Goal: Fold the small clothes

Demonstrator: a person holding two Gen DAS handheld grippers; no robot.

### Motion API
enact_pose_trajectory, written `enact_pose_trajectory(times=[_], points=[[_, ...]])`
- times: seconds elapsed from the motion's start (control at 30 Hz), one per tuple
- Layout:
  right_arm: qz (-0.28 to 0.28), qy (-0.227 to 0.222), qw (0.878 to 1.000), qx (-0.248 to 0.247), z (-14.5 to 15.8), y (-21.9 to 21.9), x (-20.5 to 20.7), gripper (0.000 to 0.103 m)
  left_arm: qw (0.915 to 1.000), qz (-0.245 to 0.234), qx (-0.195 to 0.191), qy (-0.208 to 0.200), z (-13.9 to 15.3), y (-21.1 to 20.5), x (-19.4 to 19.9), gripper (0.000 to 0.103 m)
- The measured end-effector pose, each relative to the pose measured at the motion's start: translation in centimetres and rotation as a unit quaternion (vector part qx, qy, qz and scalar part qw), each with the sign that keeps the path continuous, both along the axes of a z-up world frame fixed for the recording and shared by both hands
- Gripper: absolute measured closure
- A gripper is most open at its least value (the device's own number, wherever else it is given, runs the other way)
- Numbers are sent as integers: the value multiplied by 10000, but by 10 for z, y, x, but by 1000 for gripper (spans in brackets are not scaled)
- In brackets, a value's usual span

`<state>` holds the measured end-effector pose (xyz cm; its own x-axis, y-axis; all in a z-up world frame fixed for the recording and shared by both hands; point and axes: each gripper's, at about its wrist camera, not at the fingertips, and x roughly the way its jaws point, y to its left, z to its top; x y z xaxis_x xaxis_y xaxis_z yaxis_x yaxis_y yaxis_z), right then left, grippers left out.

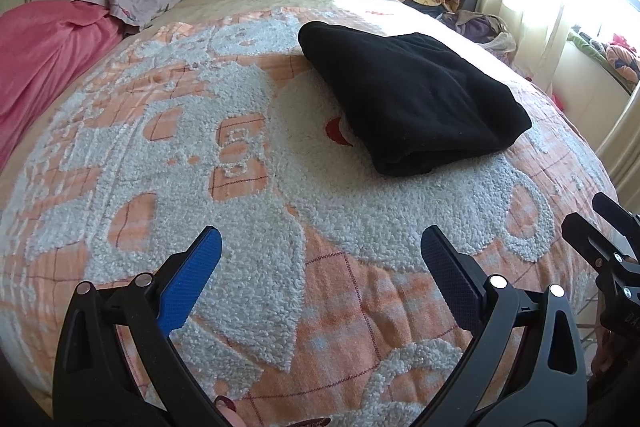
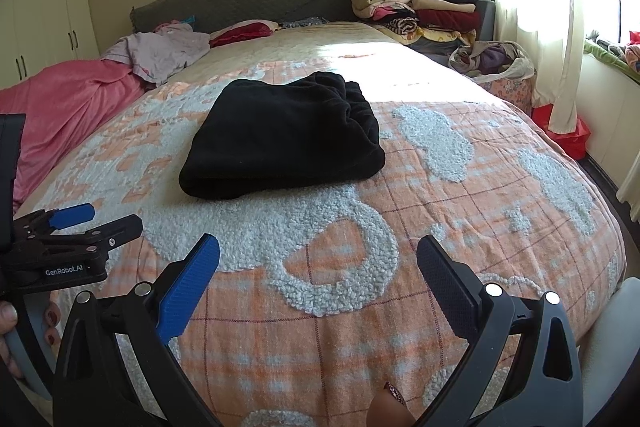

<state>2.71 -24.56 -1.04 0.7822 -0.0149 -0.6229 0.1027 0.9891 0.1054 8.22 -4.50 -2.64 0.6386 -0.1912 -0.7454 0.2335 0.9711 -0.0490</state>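
**Both grippers wide open over the bed**

Left gripper (image 1: 320, 247) has its fingers far apart, holding nothing. Black cloth (image 2: 284, 137), soft and folded into a thick bundle, lies on the orange blanket (image 2: 460, 227). Right gripper (image 2: 318, 253) gapes too.

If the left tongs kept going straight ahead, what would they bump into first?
Probably the fuzzy orange-and-white bedspread. The open left tongs point low over it, with nothing between. The folded black fleece garment lies farther ahead and a bit right, so it might come next, though depth is hard to judge.
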Motion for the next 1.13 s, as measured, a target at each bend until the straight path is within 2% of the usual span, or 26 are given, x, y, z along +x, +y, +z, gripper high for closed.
enact_pose_trajectory(times=[0.43,0.53,0.67,0.77,0.87,0.97,1.03,1.13], points=[[-33,14,10000,-16,-1,1,0,5,10000,-11,-71,-69,2,0,-1,9],[-103,18,9999,-11,-2,-1,-1,5,9999,85,42,-33,1,0,1,9],[-640,-52,9979,-35,-2,-17,-9,5,9995,279,107,-48,3,4,2,10],[-1346,-40,9909,37,-5,-51,-23,5,9993,353,-31,-82,8,14,2,10],[-2271,47,9738,-127,-10,-107,-50,5,9977,670,-119,55,17,43,15,9],[-3273,209,9443,-284,-19,-178,-87,5,9920,1117,-430,392,27,102,39,9],[-4005,457,9136,-531,-31,-233,-115,5,9866,1468,-502,498,33,150,53,9],[-4816,975,8705,-270,-57,-318,-159,5,9720,2308,-216,378,40,240,73,10]])
